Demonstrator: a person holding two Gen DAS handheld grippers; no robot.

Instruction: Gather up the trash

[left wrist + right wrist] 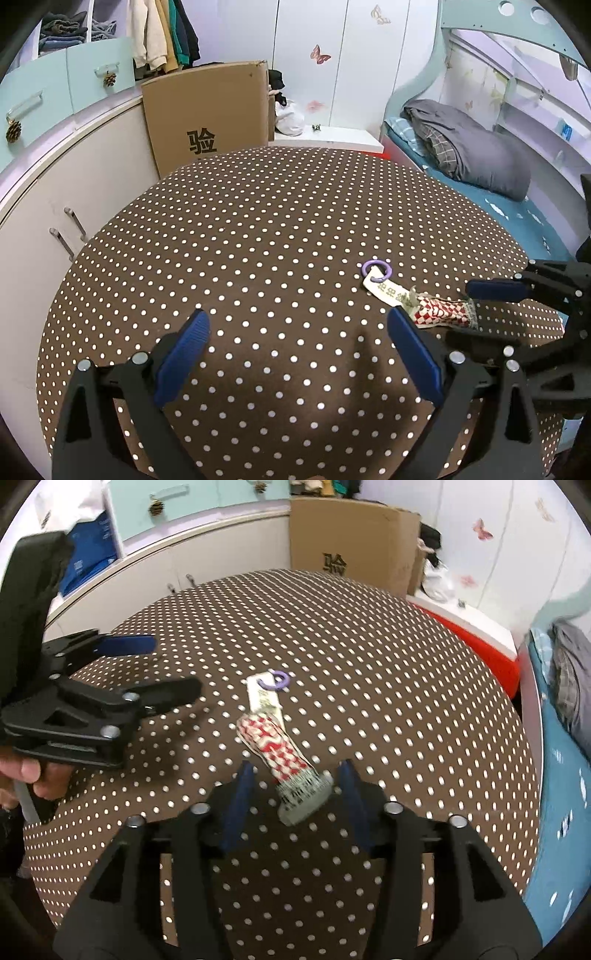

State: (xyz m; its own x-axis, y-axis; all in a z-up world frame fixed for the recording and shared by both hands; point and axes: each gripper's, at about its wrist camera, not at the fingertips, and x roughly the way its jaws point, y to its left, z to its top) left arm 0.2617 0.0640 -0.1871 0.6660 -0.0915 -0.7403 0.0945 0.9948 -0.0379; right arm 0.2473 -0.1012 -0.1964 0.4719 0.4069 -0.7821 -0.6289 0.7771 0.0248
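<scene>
Jaws: your right gripper point(293, 773) straddles the wrapper point(282, 753), pads not pressing; left gripper point(295, 332) gapes empty.
Risk: close off-centre and the wrapper skids across the cloth point(369, 664).

round table under brown white-dotted cloth point(258, 221). tall cardboard box point(207, 114) behind it, beside cream cabinets point(44, 229). white wall panels with butterfly stickers point(320, 54). blue bed with grey quilt point(476, 147) at right.

Both wrist cameras look steeply down, close over the dotted tabletop point(258, 229). The left view faces the wardrobe at 12 o'clock, the right view sits beside it; both share the wrapper point(280, 746) and the cardboard box point(207, 118).
</scene>
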